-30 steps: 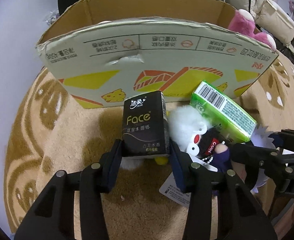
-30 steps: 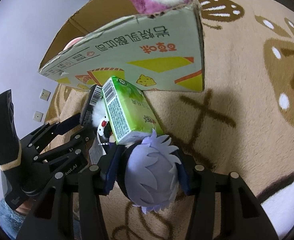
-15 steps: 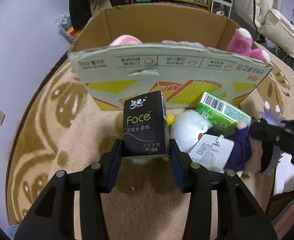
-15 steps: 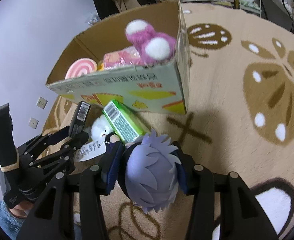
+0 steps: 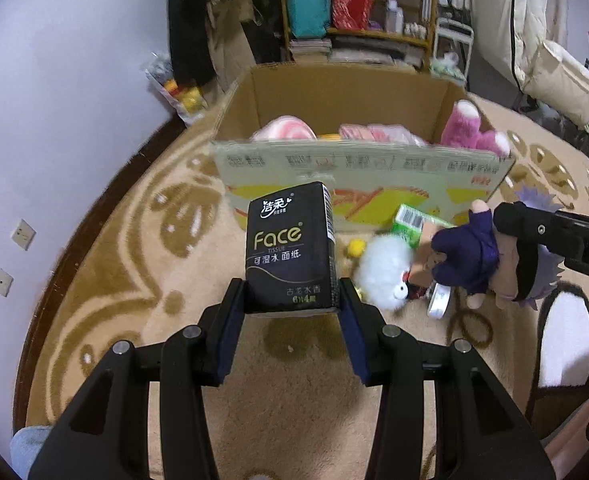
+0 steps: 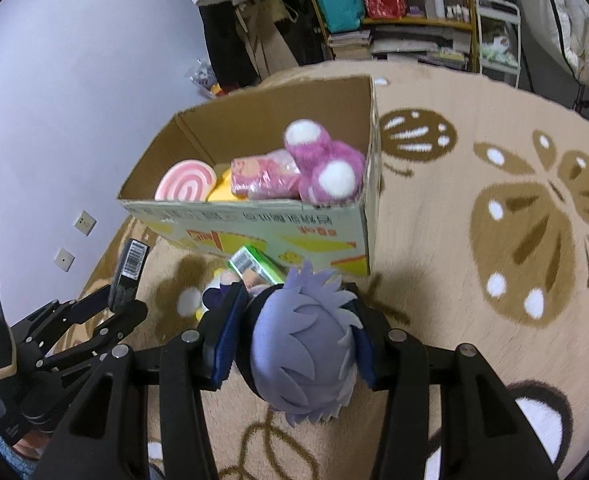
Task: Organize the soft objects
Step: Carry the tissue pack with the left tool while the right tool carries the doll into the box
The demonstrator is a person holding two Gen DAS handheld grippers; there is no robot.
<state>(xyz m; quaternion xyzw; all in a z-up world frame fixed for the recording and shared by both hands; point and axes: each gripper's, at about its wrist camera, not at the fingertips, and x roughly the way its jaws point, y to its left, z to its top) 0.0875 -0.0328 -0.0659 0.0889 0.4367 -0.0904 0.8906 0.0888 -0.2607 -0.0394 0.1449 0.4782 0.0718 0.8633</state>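
The left tongs [image 5: 293,308] are clamping a black rectangular pack of Face tissues [image 5: 290,245] by its lower end, the pack standing upright in the centre of the left wrist view with both pads pressing its sides. In the right wrist view that same pack is showing at the far left, its barcode end pointing up.

The right tongs [image 6: 290,328] are gripping a soft plush doll with spiky lavender hair [image 6: 306,354] by the head, which is filling the gap between the pads at lower centre of the frame. From the left wrist view the doll's dark purple body and pale legs are dangling at the right edge, clear of the carpet.

Above both loads, in the middle of each frame, an open brown cardboard box with yellow and orange print on its side [image 5: 358,168] is sitting on a beige carpet with brown patterns [image 6: 494,200]. Inside it are lying a pink swirl-patterned round cushion [image 6: 185,185], a pink wrapped bundle [image 6: 266,174] and a fluffy magenta plush with white pads [image 6: 326,168].

On the carpet just in front of the box, a green tissue pack [image 5: 414,222] is lying beside a fluffy white plush toy [image 5: 384,270].

A cluttered wooden shelf [image 5: 358,12] is standing at the top of the frame.
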